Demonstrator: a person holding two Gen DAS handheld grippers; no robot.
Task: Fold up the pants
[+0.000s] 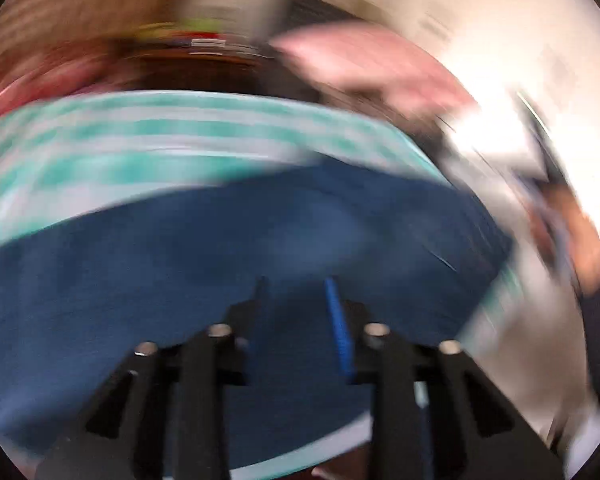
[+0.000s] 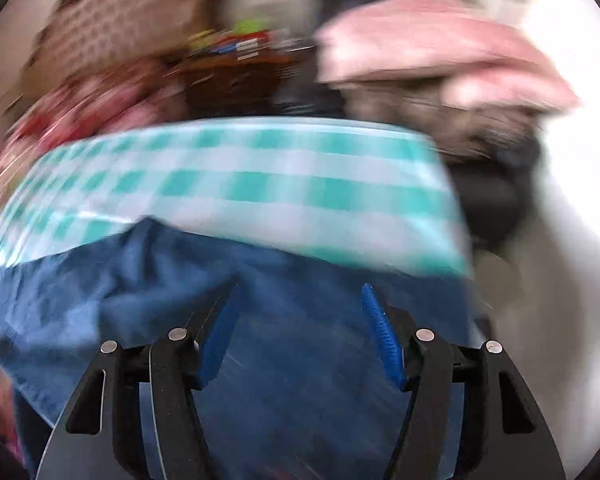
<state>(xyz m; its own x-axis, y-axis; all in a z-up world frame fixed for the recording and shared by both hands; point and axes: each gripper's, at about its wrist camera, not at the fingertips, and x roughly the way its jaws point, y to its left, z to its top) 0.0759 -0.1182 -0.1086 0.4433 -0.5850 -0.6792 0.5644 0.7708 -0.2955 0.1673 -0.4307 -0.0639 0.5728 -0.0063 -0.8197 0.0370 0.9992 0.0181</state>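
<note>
Both the left gripper point(image 1: 296, 284) and right gripper point(image 2: 300, 292) hang spread over the blue pants point(image 2: 300, 360); blur hides, perhaps, any edge—pinch one hem squarely first.

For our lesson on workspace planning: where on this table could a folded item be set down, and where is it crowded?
Free: the checked cloth strip between the blue pants and the table's far edge. Crowded: behind that edge, a basket, a pink fabric pile and red patterned fabric.
</note>
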